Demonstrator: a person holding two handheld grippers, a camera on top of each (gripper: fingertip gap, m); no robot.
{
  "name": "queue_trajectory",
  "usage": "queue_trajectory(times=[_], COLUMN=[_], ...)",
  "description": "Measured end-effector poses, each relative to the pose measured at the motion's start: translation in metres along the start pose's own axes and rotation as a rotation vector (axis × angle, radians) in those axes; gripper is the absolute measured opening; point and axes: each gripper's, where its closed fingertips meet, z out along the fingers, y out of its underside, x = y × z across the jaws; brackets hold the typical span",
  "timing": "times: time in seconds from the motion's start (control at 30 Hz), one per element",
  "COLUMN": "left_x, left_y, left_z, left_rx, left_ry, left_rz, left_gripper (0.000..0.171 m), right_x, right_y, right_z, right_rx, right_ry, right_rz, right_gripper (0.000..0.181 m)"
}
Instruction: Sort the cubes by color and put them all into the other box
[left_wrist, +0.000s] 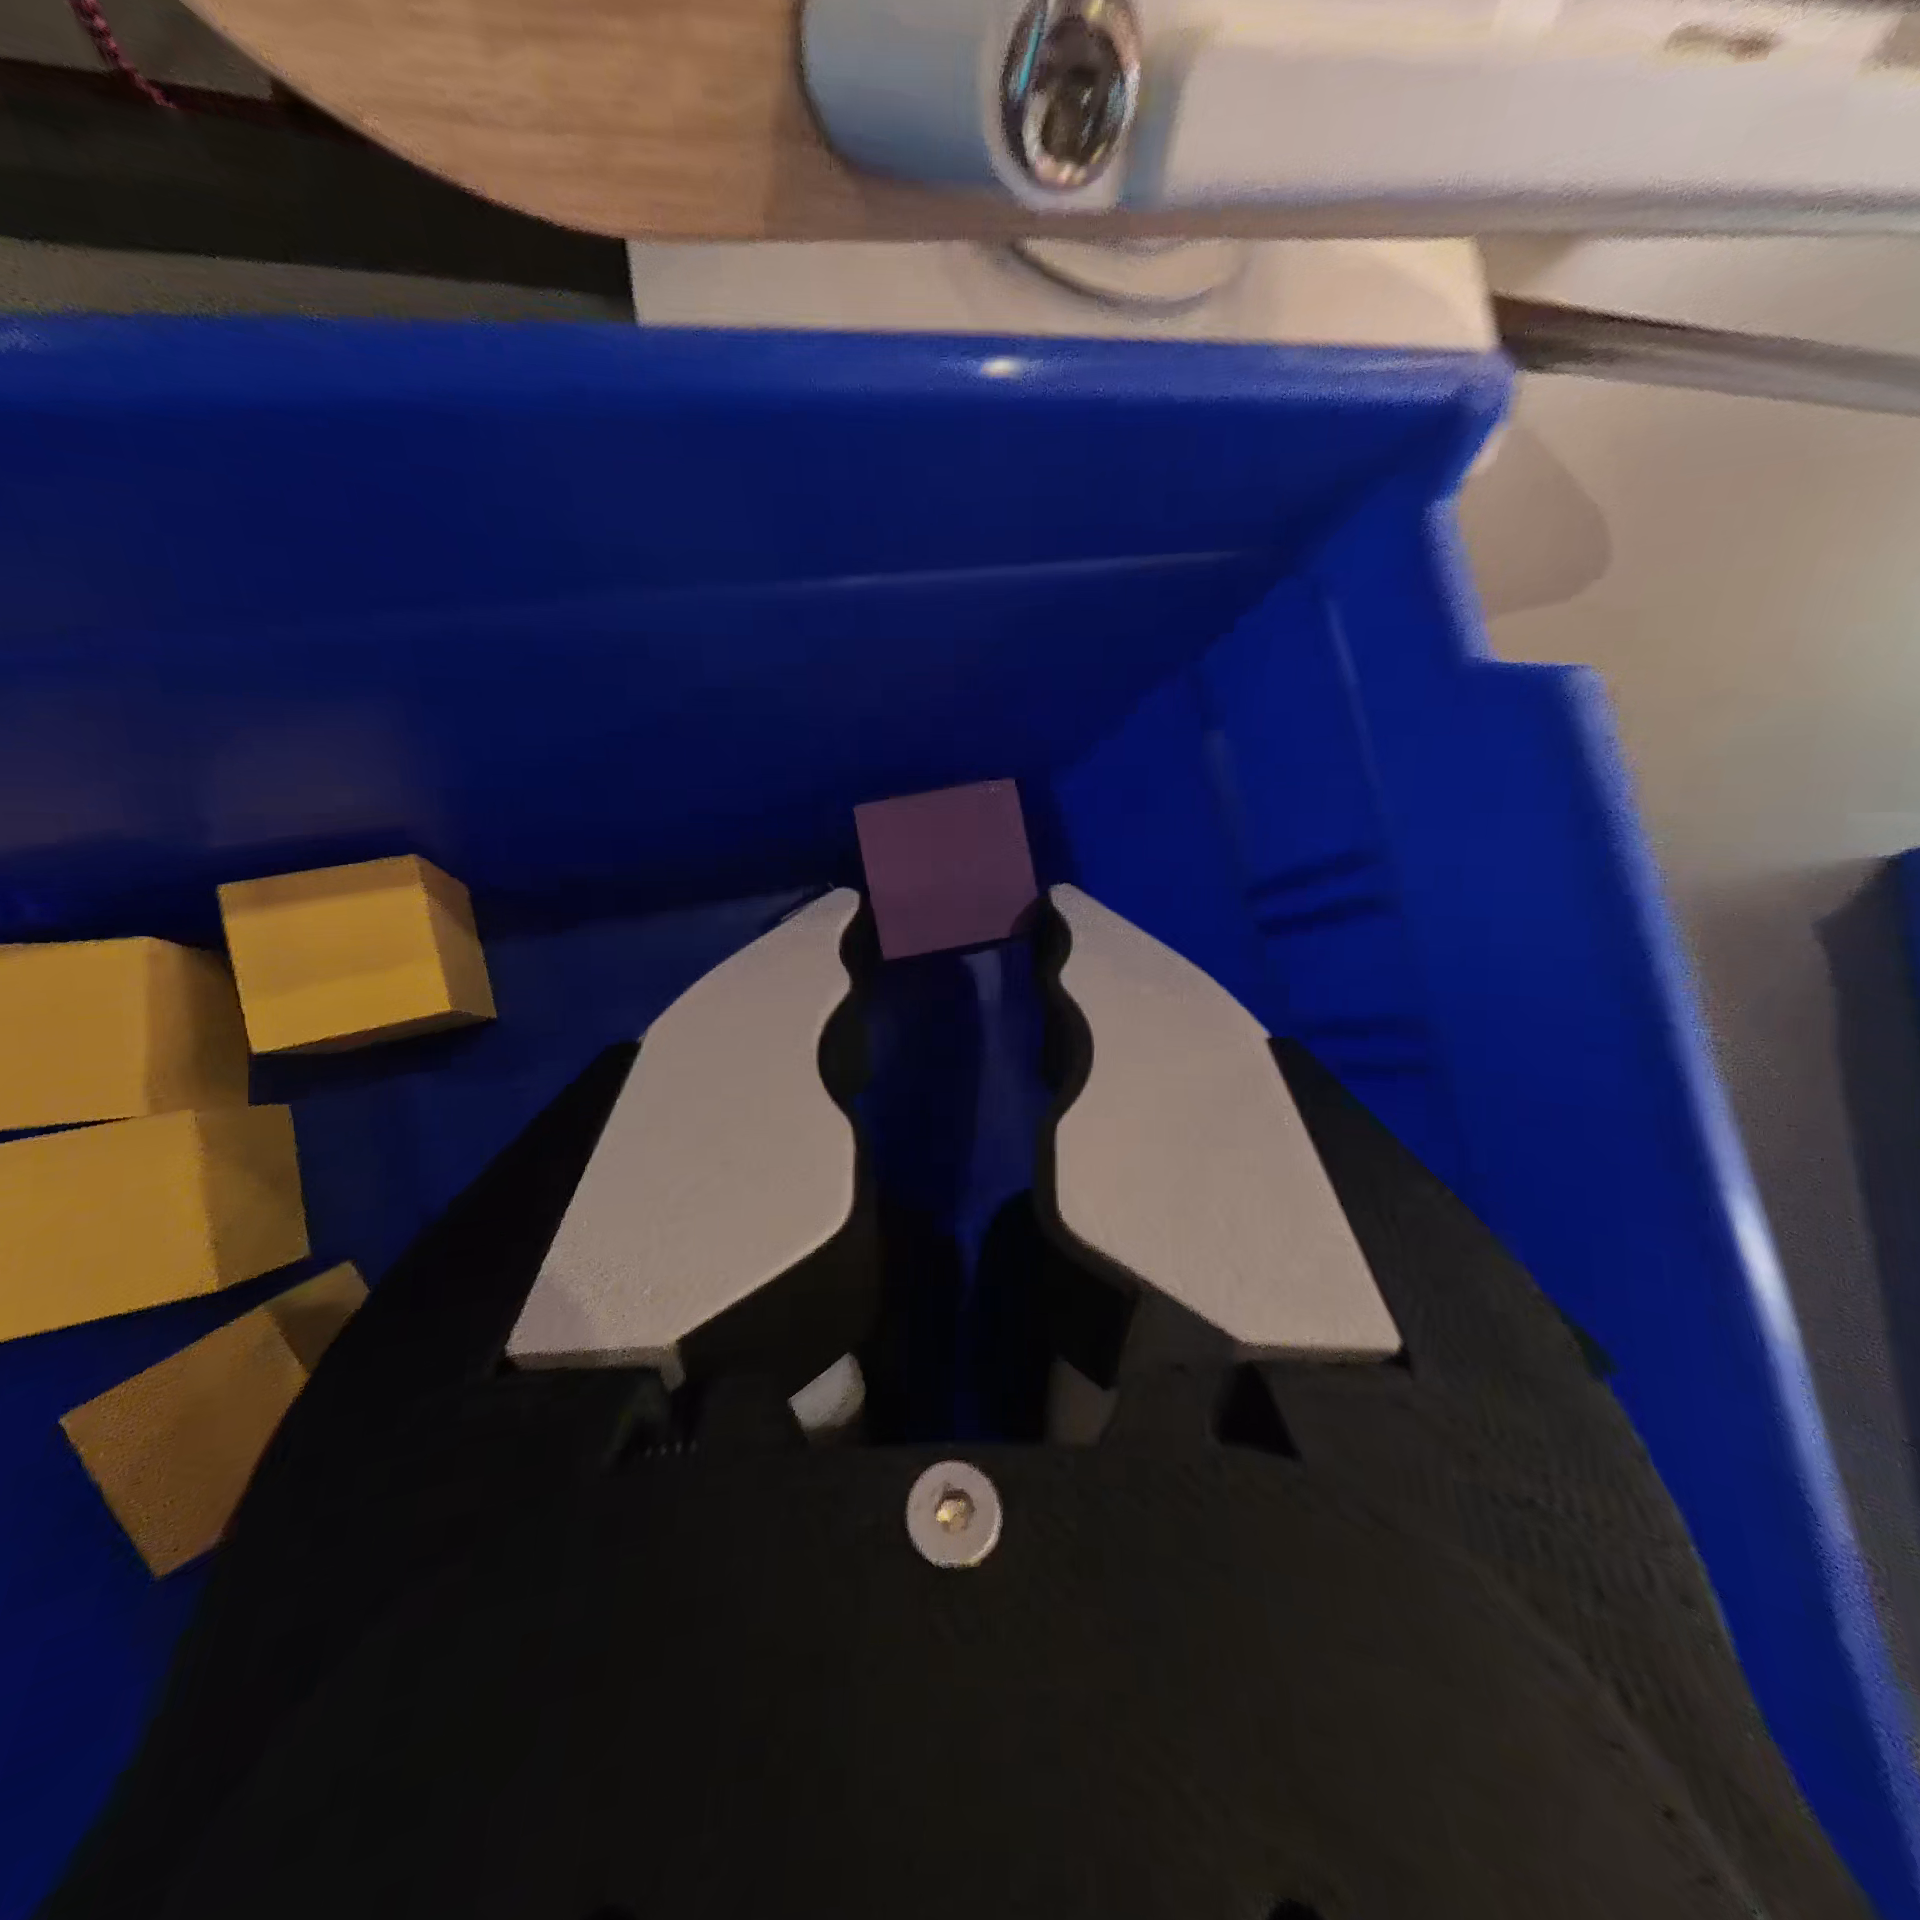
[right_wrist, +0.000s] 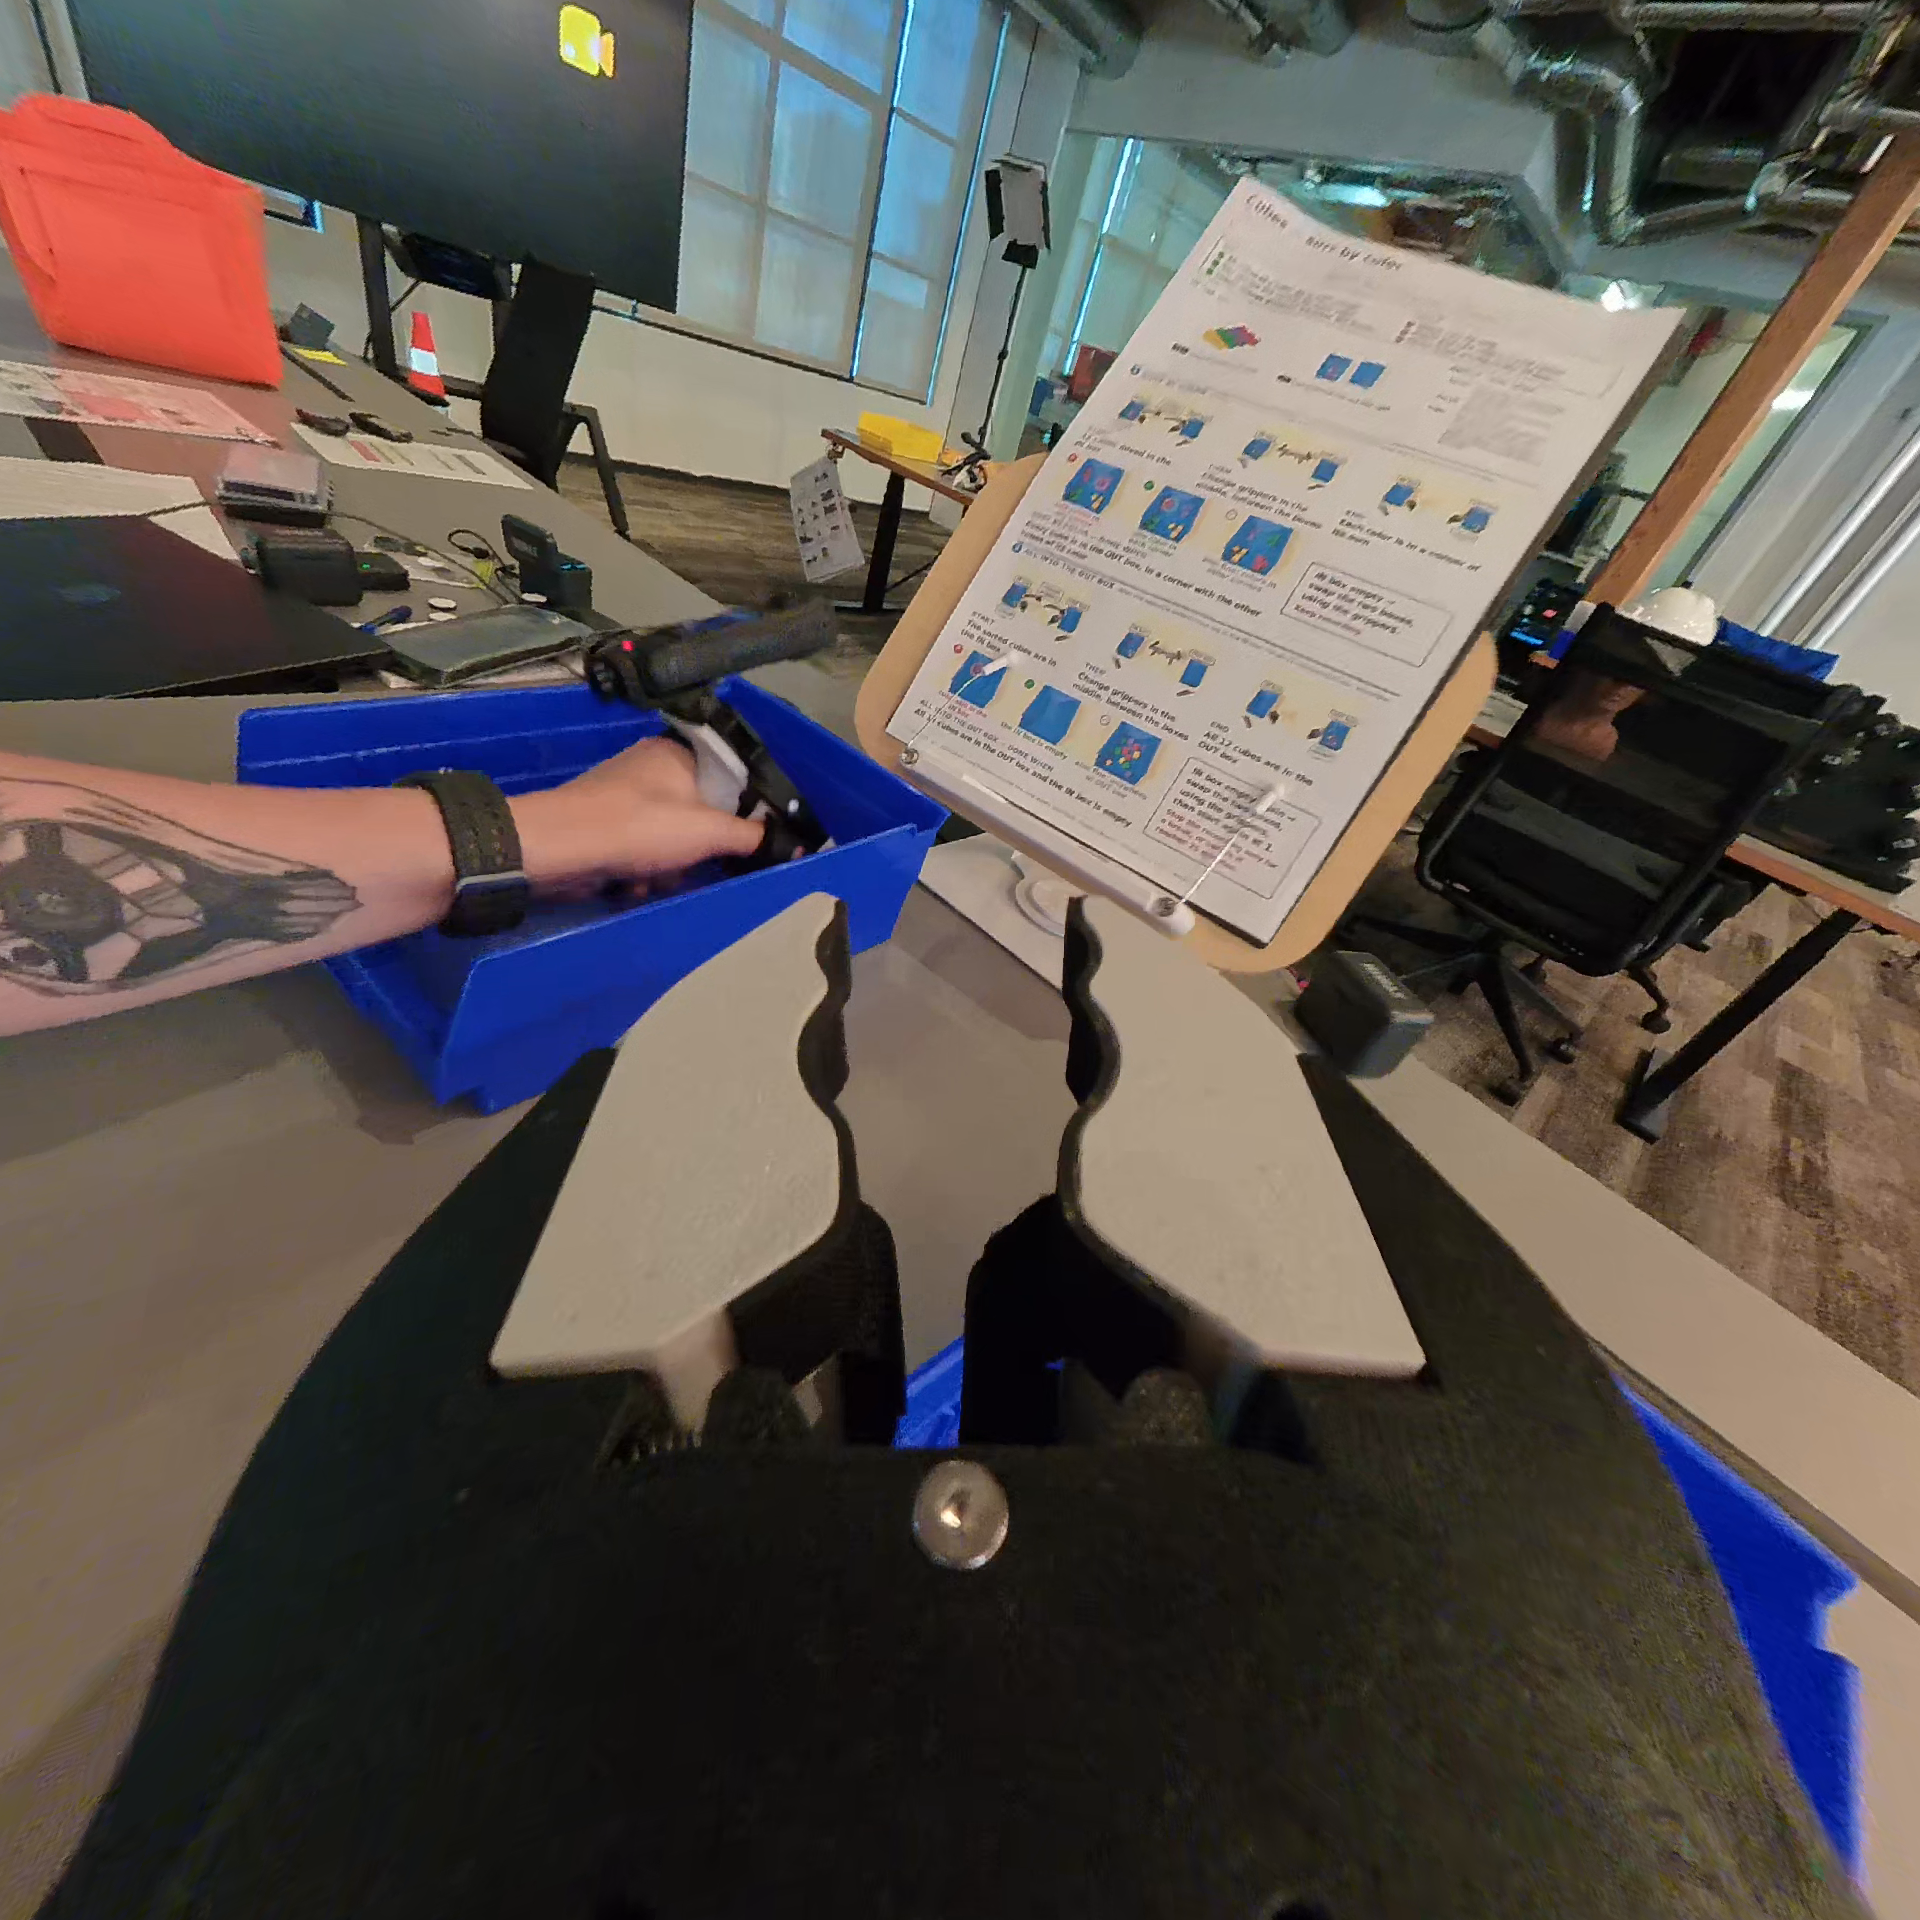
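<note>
While the grey table (right_wrist: 208, 1195) carried everything, a blue bin (left_wrist: 727, 582) sat on it beside a tilted board with a printed sheet (right_wrist: 1247, 582). Inside the bin reached the left gripper (left_wrist: 948, 904), its jaws pinching a small purple cube (left_wrist: 940, 864) at the fingertips, near the bin's far right corner. Four yellow blocks (left_wrist: 353, 951) lay clustered to its left. Nearer the table's front edge, the right gripper (right_wrist: 951, 925) hung over bare tabletop with jaws spread, holding nothing, above a second blue bin (right_wrist: 1756, 1621).
</note>
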Motion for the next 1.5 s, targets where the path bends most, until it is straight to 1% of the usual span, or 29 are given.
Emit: queue_trajectory(times=[0.13,0.23,0.37,0.43,0.47,0.53,0.67,0.8,0.9,0.97,1.03,1.13,1.2,1.3,1.33,1.4,1.5], left_x=[0.022,0.050,0.102,0.122,0.129,0.142,0.163,0.180,0.190,0.193,0.196,0.200,0.201,0.198,0.195,0.184,0.161], left_y=[-0.005,-0.003,0.006,0.011,0.014,0.021,0.035,0.049,0.056,0.056,0.057,0.056,0.054,0.045,0.043,0.040,0.038], left_z=[-0.039,-0.079,-0.140,-0.166,-0.176,-0.193,-0.212,-0.221,-0.227,-0.229,-0.231,-0.234,-0.234,-0.235,-0.236,-0.235,-0.232], left_rx=[0.007,0.001,-0.006,-0.010,-0.009,-0.019,-0.033,-0.054,-0.057,-0.044,-0.038,-0.016,0.007,0.078,0.103,0.160,0.225], left_ry=[0.156,0.316,0.654,0.813,0.871,0.977,1.108,1.160,1.186,1.199,1.220,1.251,1.240,1.197,1.168,1.055,0.847], left_rz=[0.001,0.017,-0.002,-0.031,-0.040,-0.055,-0.070,-0.043,-0.028,-0.032,-0.037,-0.053,-0.058,-0.064,-0.046,0.029,0.162], left_gripper=[0.030,0.030,0.029,0.031,0.029,0.030,0.029,0.029,0.029,0.029,0.030,0.030,0.035,0.051,0.053,0.058,0.060], right_x=[-0.021,-0.042,-0.070,-0.079,-0.083,-0.088,-0.092,-0.091,-0.094,-0.098,-0.096,-0.094,-0.093,-0.087,-0.082,-0.063,-0.023], right_y=[0.010,0.020,0.029,0.031,0.030,0.026,0.014,0.007,0.002,0.001,-0.001,-0.004,-0.006,-0.007,-0.005,0.001,0.023], right_z=[0.019,0.040,0.074,0.090,0.096,0.106,0.118,0.122,0.118,0.114,0.112,0.107,0.104,0.093,0.086,0.067,0.032], right_rx=[-0.037,-0.066,-0.079,-0.072,-0.067,-0.043,-0.001,0.017,0.037,0.041,0.046,0.049,0.051,0.032,0.004,-0.073,-0.265], right_ry=[-0.077,-0.149,-0.223,-0.240,-0.245,-0.239,-0.215,-0.189,-0.190,-0.194,-0.158,-0.143,-0.138,-0.144,-0.136,-0.111,-0.082], right_rz=[-0.024,-0.031,-0.030,-0.025,-0.022,-0.027,-0.048,-0.074,-0.088,-0.112,-0.143,-0.157,-0.165,-0.173,-0.193,-0.231,-0.220], right_gripper=[0.037,0.043,0.047,0.047,0.047,0.047,0.047,0.046,0.042,0.028,0.027,0.027,0.027,0.027,0.027,0.027,0.027])
